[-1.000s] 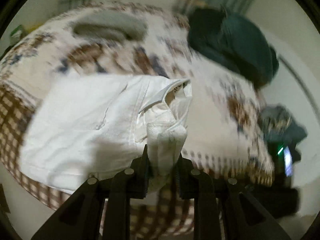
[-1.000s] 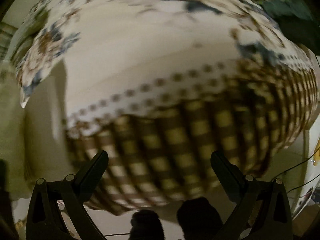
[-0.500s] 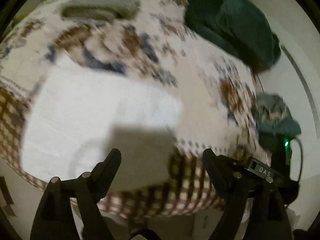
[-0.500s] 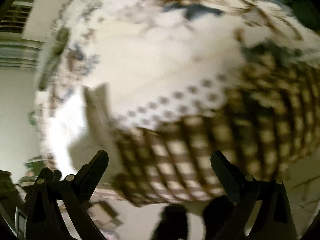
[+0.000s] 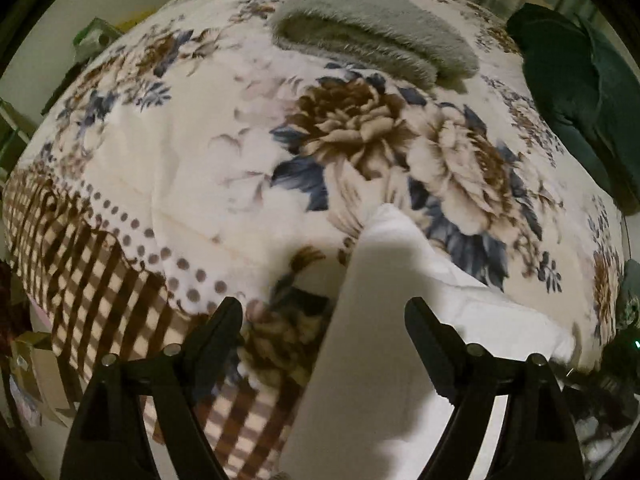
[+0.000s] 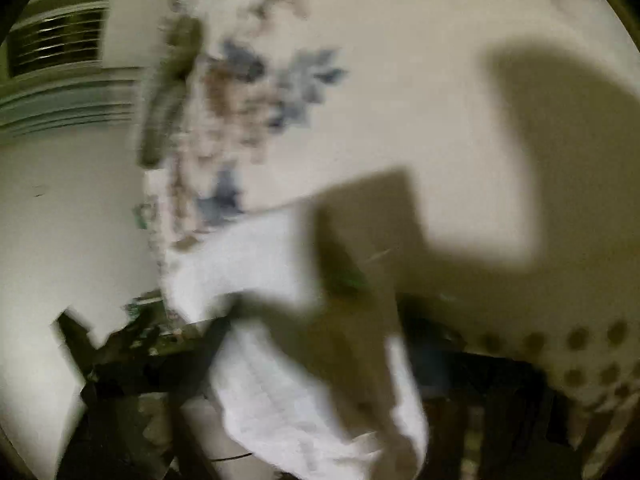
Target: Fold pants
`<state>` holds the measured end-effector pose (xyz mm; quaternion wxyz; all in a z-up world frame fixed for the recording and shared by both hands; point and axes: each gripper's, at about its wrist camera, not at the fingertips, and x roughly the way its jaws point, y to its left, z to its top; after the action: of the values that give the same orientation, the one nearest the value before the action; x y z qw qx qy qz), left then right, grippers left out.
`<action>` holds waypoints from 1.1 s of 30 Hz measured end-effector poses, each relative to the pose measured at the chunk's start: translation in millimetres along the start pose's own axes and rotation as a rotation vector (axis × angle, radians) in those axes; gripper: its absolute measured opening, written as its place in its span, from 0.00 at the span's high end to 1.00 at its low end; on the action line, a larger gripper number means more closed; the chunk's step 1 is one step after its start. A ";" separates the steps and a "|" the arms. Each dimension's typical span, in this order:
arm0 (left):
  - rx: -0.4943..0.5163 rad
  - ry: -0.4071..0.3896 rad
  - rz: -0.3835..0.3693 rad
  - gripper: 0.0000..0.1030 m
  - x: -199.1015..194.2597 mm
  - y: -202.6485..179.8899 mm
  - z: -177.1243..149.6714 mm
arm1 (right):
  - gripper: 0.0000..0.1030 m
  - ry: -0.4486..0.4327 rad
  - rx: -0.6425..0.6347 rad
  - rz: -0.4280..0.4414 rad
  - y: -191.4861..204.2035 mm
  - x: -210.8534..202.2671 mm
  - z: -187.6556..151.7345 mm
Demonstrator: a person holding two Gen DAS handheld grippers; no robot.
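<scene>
The white pants (image 5: 400, 320) lie folded on the flowered bedspread (image 5: 192, 160), reaching down over the bed's near edge. My left gripper (image 5: 324, 316) is open and empty, its jaws wide apart just above the pants' left edge. In the right wrist view, which is badly blurred, the white pants (image 6: 272, 360) sit low in the middle. My right gripper (image 6: 320, 344) is open and close over them, with a dark shadow across the cloth. Nothing is held between either pair of fingers.
A folded grey fleece blanket (image 5: 372, 28) lies at the far side of the bed. A dark green garment (image 5: 580, 92) is heaped at the far right. The checked border (image 5: 92, 280) hangs over the near left edge. A wall and window blinds (image 6: 60, 48) show on the left.
My left gripper let go of the pants' waistband, opened, and swung left. My right gripper moved from the checked bed edge across to the white pants.
</scene>
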<state>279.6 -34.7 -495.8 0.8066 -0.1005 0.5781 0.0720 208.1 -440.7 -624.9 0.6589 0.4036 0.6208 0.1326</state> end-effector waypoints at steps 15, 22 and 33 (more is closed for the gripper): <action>0.030 0.091 -0.057 0.14 61.2 -37.6 15.7 | 0.90 -0.138 0.047 -0.186 -16.7 -37.6 -3.4; -0.022 0.160 -0.102 0.02 76.9 -22.2 28.2 | 0.70 -0.067 0.086 -0.230 -23.3 -18.9 8.7; 0.039 0.177 -0.091 0.02 30.1 -7.0 -60.1 | 0.25 0.019 0.275 -0.184 -41.4 -22.3 -57.9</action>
<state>235.8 -56.3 -542.4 0.7566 -0.1168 0.6432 0.0147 136.7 -461.0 -632.4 0.6009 0.4301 0.6737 -0.0109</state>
